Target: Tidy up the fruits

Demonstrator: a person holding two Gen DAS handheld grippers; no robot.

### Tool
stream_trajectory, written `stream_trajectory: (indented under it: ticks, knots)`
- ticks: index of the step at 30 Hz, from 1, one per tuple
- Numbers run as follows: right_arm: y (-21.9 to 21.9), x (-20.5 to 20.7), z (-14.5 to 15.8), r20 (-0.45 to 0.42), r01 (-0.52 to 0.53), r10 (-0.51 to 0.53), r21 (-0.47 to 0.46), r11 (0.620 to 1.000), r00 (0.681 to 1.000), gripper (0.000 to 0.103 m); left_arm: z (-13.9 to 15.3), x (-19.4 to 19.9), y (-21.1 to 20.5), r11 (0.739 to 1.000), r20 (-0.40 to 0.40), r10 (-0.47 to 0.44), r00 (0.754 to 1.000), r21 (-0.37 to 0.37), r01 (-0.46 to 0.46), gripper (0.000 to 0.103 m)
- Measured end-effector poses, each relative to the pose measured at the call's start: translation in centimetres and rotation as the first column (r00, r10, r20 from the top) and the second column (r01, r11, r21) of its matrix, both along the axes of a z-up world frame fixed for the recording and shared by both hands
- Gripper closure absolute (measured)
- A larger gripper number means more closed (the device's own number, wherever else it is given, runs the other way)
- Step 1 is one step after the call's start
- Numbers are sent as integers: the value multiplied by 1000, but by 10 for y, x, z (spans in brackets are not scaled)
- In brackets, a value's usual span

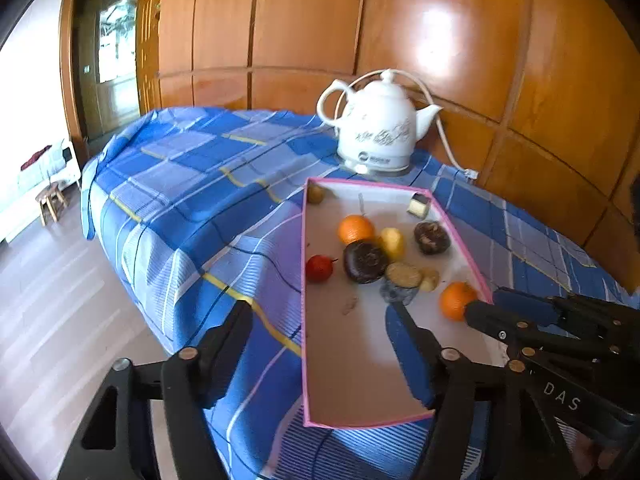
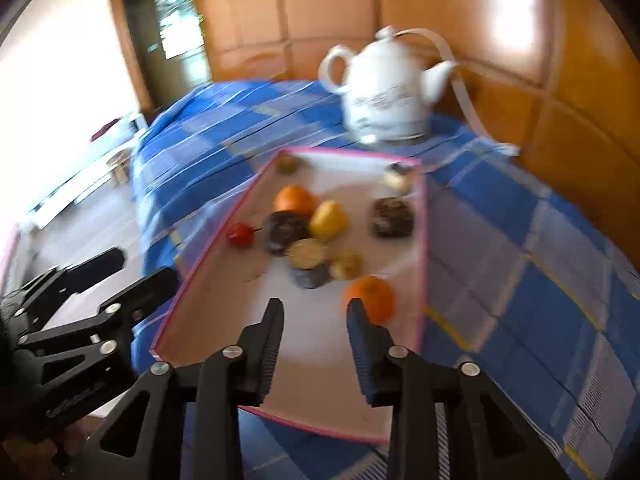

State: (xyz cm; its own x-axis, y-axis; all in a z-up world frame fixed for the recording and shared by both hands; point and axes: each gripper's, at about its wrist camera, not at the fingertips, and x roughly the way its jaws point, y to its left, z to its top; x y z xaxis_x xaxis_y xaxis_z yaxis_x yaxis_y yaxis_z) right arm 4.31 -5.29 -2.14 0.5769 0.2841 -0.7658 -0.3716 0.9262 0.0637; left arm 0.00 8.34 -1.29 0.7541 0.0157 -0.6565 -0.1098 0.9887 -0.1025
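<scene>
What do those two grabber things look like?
Both are black plastic. The left gripper and the right gripper each have two long pointed fingers with blue ribbed pads, joined by silver round bolts. White letters "DAS" mark the right one's side.

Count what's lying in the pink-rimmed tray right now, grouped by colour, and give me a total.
Orange round fruits: 2
Red round fruit: 1
Yellow fruit: 1
Dark brown round pieces: 2
Tan or olive pieces: 3
Bluish-grey piece: 1
Pale cube with dark top: 1
Total: 11
</scene>
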Motion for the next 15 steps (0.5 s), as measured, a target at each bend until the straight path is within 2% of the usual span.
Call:
stream_trajectory:
  ticks: [5,10,15]
  knots:
    - [-21,-13,-3,30,113,-113,-10,994,993,67,7,-9,-15,1000,46,-11,999,26,9,10]
    - [-36,-19,-7,42,169,-168,-24,985,985,67,11,-14,-22,999,66,-15,998,48,12,1]
    - [-39,-23,-3,68,180,-178,-21,983,982,67,13,-16,-23,999,72,-1,997,46,-2,0]
